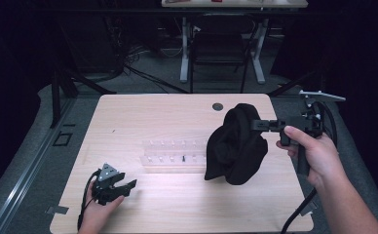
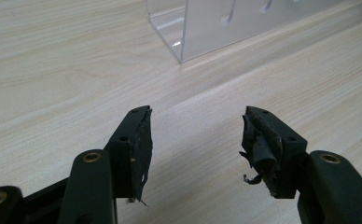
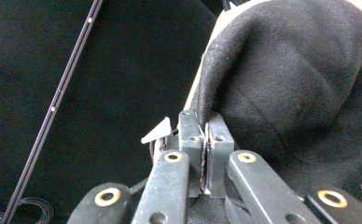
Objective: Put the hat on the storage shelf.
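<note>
In the right part of the high view, the right gripper (image 1: 255, 125) is raised above the pale wooden table (image 1: 177, 204) with its jaws pressed together on the upper edge of a bulky black cloth (image 1: 236, 146). The cloth hangs from that pinch in a rumpled mass, its lower folds at or near the tabletop right of centre; whether they rest on the wood cannot be made out. The right hand (image 1: 311, 151) wraps the gripper's handle, and a black cable (image 1: 299, 214) trails down towards the bottom edge of the frame.

In the right gripper view, the right gripper (image 3: 206, 122) shows its two black jaws closed, with only a thin fold of the black cloth (image 3: 300, 79) caught between them. The fabric swells up and to the right, covering most of the frame's right half. A sliver of the table's pale edge (image 3: 195, 93) shows just left of the cloth; everything left of that is dark and hard to read.

At the lower left of the high view, the left gripper (image 1: 128, 187) lies low on the table in the left hand (image 1: 97, 207), grey three-cornered plate on top. In the left gripper view, the left gripper (image 2: 195, 140) stands wide apart, holding nothing, over bare wood (image 2: 53, 70). Its pads (image 2: 258, 144) look frayed and torn.

A clear plastic rack (image 1: 175, 156) sits at the centre of the table in the high view, its right end hidden behind the cloth. Its corner (image 2: 202, 28) appears at the top of the left gripper view, cut off by the frame.
</note>
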{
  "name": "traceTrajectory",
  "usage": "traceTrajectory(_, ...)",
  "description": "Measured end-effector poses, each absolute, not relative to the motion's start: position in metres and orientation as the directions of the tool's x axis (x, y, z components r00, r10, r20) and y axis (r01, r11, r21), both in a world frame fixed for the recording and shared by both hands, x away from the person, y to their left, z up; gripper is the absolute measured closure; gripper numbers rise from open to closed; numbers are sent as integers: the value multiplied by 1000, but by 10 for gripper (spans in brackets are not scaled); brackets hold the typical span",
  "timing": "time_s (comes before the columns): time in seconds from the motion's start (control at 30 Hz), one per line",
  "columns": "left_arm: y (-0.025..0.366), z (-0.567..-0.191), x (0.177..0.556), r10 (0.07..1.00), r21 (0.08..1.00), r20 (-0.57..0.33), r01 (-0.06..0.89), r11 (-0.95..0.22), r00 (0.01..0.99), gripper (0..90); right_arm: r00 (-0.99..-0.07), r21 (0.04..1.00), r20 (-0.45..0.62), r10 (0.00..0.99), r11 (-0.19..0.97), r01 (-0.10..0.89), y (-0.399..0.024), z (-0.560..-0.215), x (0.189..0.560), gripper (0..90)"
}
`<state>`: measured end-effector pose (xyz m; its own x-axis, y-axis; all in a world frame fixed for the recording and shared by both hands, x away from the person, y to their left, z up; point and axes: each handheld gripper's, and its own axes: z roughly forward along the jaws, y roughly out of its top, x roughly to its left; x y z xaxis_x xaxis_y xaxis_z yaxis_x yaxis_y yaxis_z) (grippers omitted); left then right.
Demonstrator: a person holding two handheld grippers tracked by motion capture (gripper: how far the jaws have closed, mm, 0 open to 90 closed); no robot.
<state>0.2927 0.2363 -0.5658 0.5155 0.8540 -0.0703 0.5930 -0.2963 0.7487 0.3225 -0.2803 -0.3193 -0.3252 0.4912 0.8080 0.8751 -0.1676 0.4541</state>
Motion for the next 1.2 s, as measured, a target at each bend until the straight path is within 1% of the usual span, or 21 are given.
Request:
traceTrajectory(0.27,237,-565,293,853,751,-69,590,-297,517,431,-330,466,806,492,-183,866,-276,-312,335,881)
traceTrajectory(0.5,237,-565,293,853,751,-69,590,-296,517,431,-334,471,800,498,-178,864,-271,-312,344,881)
traceTrajectory(0.97,237,-565,293,853,752,-70,589,-295,517,432,-355,476,807,472,-164,864,-240,-310,366,881)
traceTrajectory(1.2,238,-565,293,853,753,-71,589,-294,516,432,-363,474,804,471,-138,870,-221,-314,378,881)
